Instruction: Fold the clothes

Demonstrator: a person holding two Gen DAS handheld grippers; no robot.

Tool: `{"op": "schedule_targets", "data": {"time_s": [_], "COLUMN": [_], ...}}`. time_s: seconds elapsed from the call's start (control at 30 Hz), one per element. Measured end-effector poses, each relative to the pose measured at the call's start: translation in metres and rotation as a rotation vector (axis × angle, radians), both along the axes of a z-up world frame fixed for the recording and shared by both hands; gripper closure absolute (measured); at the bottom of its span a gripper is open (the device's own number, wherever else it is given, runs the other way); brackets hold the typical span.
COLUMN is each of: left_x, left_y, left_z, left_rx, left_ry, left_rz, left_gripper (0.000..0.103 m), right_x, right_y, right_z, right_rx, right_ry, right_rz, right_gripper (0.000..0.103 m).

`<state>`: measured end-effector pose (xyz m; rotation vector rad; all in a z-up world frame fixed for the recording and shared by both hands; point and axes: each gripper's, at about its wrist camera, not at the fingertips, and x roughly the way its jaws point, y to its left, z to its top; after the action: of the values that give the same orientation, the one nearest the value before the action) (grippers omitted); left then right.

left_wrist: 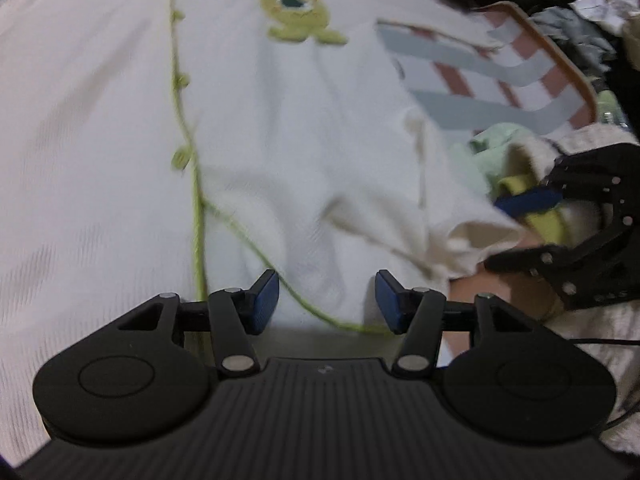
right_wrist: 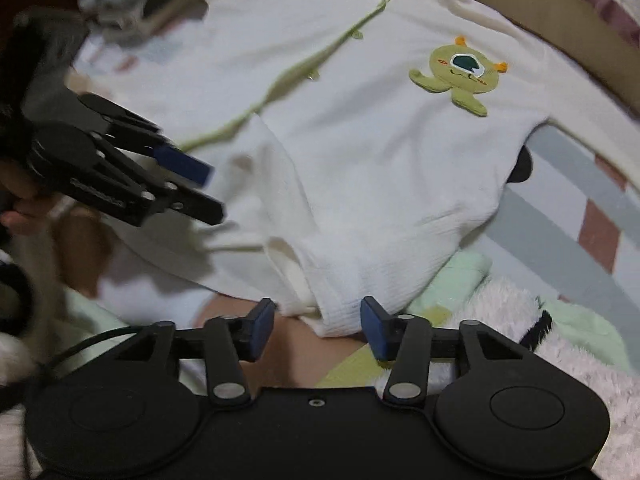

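A white baby garment [left_wrist: 300,140] with green piping and a green one-eyed monster patch [left_wrist: 298,12] lies spread out flat. My left gripper [left_wrist: 327,300] hangs open over its lower part, and its blue pads do not press the cloth. In the right wrist view the same garment [right_wrist: 360,152] and monster patch [right_wrist: 460,72] show, with the bottom hem lying between the pads of my open right gripper [right_wrist: 318,326], not pinched. The left gripper [right_wrist: 196,186] is at the garment's left edge. The right gripper [left_wrist: 520,232] is at the right edge of the left wrist view.
A mat checked in grey, red and white [left_wrist: 500,80] lies under the garment. A pale green cloth [right_wrist: 464,268] and a fluffy white thing [right_wrist: 520,320] sit by the hem. Dark clothes are heaped at the far right [left_wrist: 560,8]. A brown board edge [right_wrist: 560,20] borders the far side.
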<state>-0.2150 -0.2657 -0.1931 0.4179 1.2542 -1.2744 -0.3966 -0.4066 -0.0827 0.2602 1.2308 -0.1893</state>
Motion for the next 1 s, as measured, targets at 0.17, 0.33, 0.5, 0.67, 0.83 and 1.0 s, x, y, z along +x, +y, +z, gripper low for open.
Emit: {"op": "schedule_targets", "data": {"time_s": [0.17,0.33,0.5,0.67,0.83,1.0], "left_x": [0.001,0.004,0.032,0.056,0.048,0.040], "left_y": [-0.002,0.007,0.046,0.076,0.069,0.053], "left_z": [-0.014,-0.008,0.028,0.036,0.006,0.000], "left_rx": [0.000,-0.057,-0.139,-0.168,-0.019,0.025], "left_ry": [0.025,0.035,0.080,0.194,0.136,0.131], "left_rz": [0.057,0.041,0.122,0.201,0.148,0.125], "left_gripper": [0.041,0.098,0.099,0.100,0.098,0.088], "right_x": [0.016,0.006,-0.022,-0.050,-0.066,-0.065], "right_y": [-0.007,-0.020,-0.029,-0.039,-0.044,-0.038], "right_z": [-0.008,0.010,0.036,0.055,0.058,0.058], "right_rx": [-0.039,-0.048,-0.057,-0.041,-0.003,-0.005], "right_ry": [-0.009,-0.049,-0.049,-0.076,-0.109,-0.114], "right_rz": [-0.029,-0.059,-0.075,-0.142,-0.196,-0.207], "right_gripper": [0.063,0.101,0.101,0.101,0.102,0.101]}}
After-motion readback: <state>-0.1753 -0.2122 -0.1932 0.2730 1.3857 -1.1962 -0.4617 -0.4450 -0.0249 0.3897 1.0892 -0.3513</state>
